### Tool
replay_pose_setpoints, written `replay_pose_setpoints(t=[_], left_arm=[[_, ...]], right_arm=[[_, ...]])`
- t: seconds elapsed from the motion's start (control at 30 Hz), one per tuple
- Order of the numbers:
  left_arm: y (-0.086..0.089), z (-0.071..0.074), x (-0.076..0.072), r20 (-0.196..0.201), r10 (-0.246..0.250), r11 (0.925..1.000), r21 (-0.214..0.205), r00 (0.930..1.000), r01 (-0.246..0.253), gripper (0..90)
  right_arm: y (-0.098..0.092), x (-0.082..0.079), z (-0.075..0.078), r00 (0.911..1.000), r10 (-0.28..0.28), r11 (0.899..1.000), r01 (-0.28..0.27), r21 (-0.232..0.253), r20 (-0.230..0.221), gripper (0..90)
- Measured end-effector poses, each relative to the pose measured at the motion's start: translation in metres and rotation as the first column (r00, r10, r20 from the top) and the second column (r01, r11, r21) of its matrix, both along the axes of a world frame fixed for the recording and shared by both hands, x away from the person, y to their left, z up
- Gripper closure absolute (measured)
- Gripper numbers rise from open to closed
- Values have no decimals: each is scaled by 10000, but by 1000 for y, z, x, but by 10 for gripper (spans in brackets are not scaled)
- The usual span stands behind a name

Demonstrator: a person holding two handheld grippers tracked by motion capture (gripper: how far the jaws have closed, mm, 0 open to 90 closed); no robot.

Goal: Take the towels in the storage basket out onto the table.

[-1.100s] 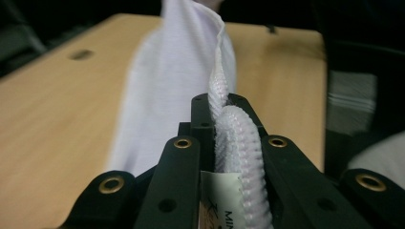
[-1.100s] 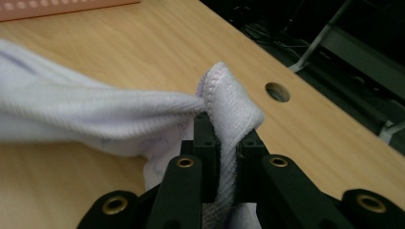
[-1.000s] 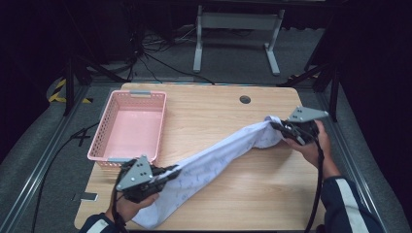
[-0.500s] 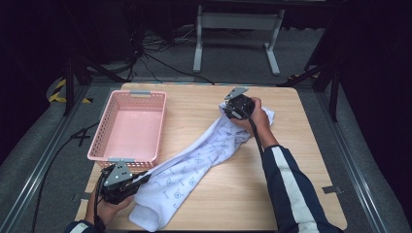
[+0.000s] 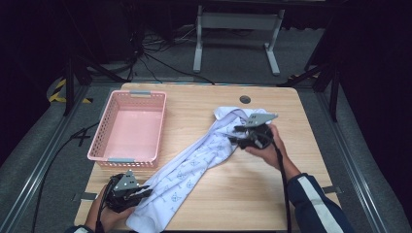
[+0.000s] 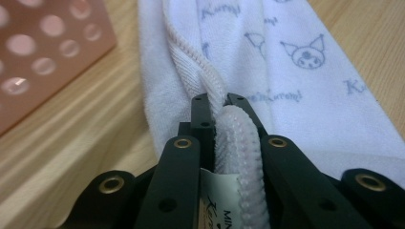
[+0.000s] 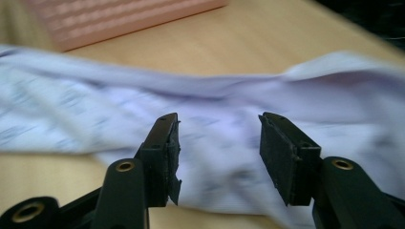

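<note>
My left gripper (image 5: 141, 192) clamps the hem of the white printed towel (image 5: 194, 162), which lies diagonally across the table (image 5: 233, 194), right of the pink basket (image 5: 130, 127). My right gripper (image 5: 233, 137) hovers with jaws apart over the towel's far portion. I judge a clean regrasp needs one edge centred between the jaws, not bunched folds.

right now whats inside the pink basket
Nothing that can be seen: the pink basket shows a bare floor. The white towel lies beside it on the table. The near wall's inner foot is hidden.
</note>
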State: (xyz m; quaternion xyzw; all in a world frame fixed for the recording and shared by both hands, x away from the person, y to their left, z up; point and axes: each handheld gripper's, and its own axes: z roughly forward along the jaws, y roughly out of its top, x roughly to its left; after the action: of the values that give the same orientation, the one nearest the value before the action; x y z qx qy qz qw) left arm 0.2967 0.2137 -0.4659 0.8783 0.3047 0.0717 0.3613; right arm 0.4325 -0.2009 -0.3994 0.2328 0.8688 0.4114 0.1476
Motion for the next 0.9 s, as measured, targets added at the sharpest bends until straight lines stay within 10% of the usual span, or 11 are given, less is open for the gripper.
replay_pose_setpoints(t=[0.07, 0.17, 0.23, 0.33, 0.47, 0.63, 0.77, 0.9], left_arm=[[-3, 0, 1, -95, -115, 9999, -13, 9999, 115, 828], [-10, -1, 1, -212, -390, 9992, -117, 9990, 387, 828], [-21, -1, -1, -199, -654, 9977, -194, 9977, 650, 829], [-31, -1, -4, -320, -1038, 9944, -239, 9941, 1031, 829], [-66, 0, -12, -419, -2139, 9766, -329, 9760, 2126, 829], [-115, 9, -17, 71, -3361, 9408, -440, 9418, 3360, 830], [-120, 34, -15, 1246, -2944, 9426, -1258, 9475, 3094, 830], [-107, 47, -13, 1522, -2356, 9468, -1868, 9598, 2620, 829]], right_arm=[[16, 2, -27, 9997, 31, 9970, -50, -771, -253, 441], [17, 13, -41, 9977, -190, 9995, 174, -258, -649, 469], [12, 26, -54, 9950, -876, 9920, 827, -950, -483, 562], [-1, 30, -54, 9902, -1126, 9916, 1066, -731, -829, 592], [-28, 27, -48, 9856, -1472, 9816, 1353, -1345, -832, 681], [-54, 29, -49, 9800, -1764, 9817, 1684, -886, -924, 873], [-67, 29, -27, 9751, -2216, 9743, 2213, -420, -32, 884], [-64, 29, 18, 9717, -2138, 9768, 2134, 150, 1004, 884]])
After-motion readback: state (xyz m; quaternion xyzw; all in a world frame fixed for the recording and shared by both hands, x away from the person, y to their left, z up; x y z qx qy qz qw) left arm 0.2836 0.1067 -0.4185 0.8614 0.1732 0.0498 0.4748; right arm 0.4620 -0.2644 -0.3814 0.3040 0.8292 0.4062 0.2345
